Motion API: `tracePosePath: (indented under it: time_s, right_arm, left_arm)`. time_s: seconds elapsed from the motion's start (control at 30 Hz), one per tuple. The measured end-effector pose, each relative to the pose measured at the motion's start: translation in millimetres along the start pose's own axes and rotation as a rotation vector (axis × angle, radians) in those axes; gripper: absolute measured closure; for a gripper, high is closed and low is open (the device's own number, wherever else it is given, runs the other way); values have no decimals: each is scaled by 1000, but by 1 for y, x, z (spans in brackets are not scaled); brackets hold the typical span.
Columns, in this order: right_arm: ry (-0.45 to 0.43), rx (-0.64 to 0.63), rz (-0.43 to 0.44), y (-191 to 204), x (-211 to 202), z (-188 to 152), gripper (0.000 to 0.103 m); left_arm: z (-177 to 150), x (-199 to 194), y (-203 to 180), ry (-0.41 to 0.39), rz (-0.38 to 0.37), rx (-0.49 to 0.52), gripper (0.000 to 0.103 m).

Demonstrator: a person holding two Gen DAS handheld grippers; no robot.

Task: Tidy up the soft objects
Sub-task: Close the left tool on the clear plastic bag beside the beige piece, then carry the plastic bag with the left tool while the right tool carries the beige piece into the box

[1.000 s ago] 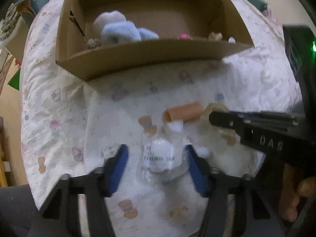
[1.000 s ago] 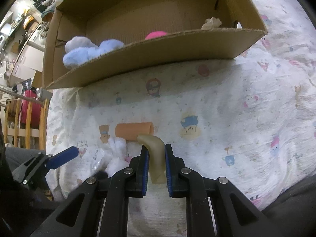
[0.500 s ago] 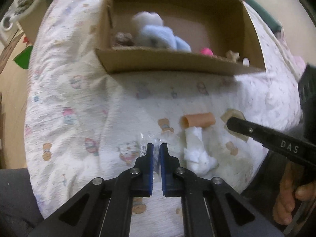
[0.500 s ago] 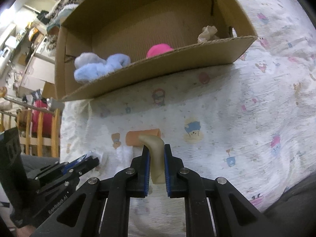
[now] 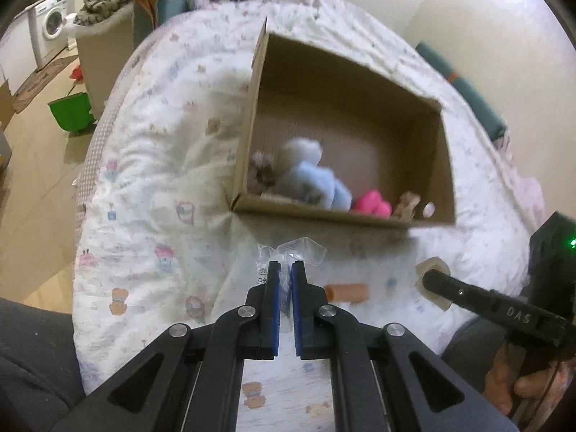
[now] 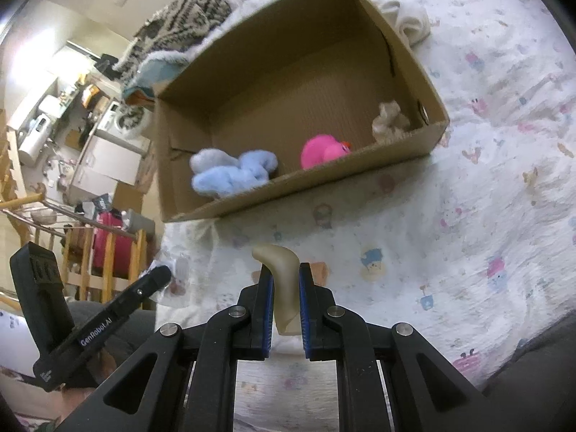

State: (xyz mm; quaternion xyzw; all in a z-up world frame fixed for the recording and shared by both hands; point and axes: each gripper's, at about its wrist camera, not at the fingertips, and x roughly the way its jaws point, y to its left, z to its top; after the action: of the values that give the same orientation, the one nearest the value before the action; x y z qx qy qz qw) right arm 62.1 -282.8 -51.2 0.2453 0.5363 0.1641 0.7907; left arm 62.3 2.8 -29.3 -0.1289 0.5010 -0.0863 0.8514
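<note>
Low in each frame, the left gripper point(image 5: 284, 279) pinches a clear plastic bag point(image 5: 300, 250) and the right gripper point(image 6: 284, 280) clamps a beige soft piece point(image 6: 282, 270), both apparently lifted clear for carrying to the cardboard box point(image 5: 324, 214) above

Left gripper point(image 5: 285, 280) raised, jaws closed on clear plastic bag point(image 5: 298, 250), right gripper point(image 6: 284, 284) raised alongside, clamping beige piece point(image 6: 284, 280)

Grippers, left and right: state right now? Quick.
Left gripper: shut on the clear plastic bag, lifted off the quilt.
Right gripper: shut on the beige foam piece.
</note>
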Motion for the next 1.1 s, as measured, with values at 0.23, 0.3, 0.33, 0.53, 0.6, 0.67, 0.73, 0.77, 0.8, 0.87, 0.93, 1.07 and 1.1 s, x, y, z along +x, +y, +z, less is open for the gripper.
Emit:
tracePosePath:
  time_s: [0.23, 0.3, 0.33, 0.53, 0.6, 0.67, 0.73, 0.77, 0.8, 0.87, 0.93, 1.07, 1.1]
  right_arm:
    - [-74, -11, 32, 15, -27, 25, 89]
    - [-91, -19, 28, 17, -31, 34, 89]
    - [-97, -22, 28, 18, -33, 40, 89]
    - [-137, -48, 18, 24, -37, 71, 89]
    - [-145, -44, 16, 23, -35, 80, 89]
    - [-151, -41, 13, 19, -30, 89, 89]
    - [-153, -43, 5, 15, -24, 96, 89]
    - [-151, -45, 3, 13, -21, 98, 89]
    - [-147, -48, -3, 12, -17, 100, 89]
    - [-138, -52, -17, 7, -7, 104, 89]
    - [-129, -61, -32, 3, 4, 107, 89]
    - [-101, -43, -45, -9, 22, 106, 89]
    - [-96, -42, -51, -10, 25, 105, 89]
  left_arm:
    - [36, -19, -21, -45, 0, 26, 98]
    - [47, -19, -30, -47, 12, 45, 98]
    - [54, -18, -35, -54, 19, 59, 98]
    - [82, -6, -54, -63, 43, 114, 97]
    - [90, 2, -59, -57, 53, 125, 97]
    - [96, 9, -62, -53, 58, 132, 97]
    - [102, 20, -66, -43, 62, 142, 97]
    - [106, 26, -68, -38, 61, 143, 97]
    - [108, 31, -69, -32, 62, 146, 98]
    - [109, 41, -71, -20, 64, 148, 97]
    - [111, 55, -75, 1, 65, 153, 97]
    - [107, 82, -78, 46, 59, 164, 97]
    - [106, 88, -78, 53, 60, 164, 98]
